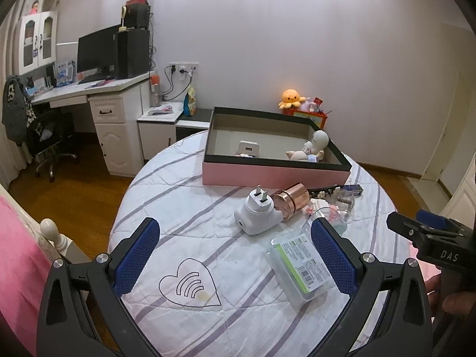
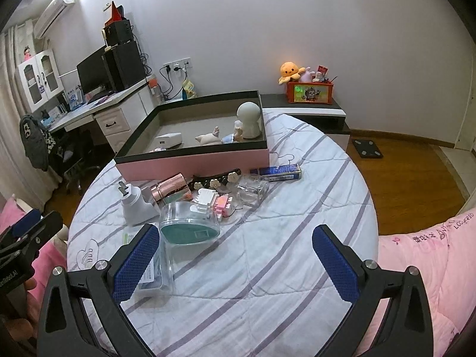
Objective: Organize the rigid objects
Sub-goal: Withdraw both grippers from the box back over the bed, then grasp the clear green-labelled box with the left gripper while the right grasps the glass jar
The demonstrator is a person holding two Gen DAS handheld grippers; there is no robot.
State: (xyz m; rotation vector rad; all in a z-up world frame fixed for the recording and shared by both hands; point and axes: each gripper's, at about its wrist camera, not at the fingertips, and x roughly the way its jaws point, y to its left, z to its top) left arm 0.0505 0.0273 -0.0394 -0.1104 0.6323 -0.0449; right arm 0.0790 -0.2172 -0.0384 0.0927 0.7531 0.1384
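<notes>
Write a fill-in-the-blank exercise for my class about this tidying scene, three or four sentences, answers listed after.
1. The white power bank lies inside the ____ box with the black rim.
2. The left gripper and the right gripper both have their jaws ____.
3. The white plug adapter lies touching the ____-coloured tin.
4. The pads on the gripper fingers are ____.

Answers: pink; open; copper; blue

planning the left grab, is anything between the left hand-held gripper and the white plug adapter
Nothing visible. The left hand-held gripper is open, with only bare quilt between it and the white plug adapter. The copper cylinder touches the adapter's far side.
</notes>
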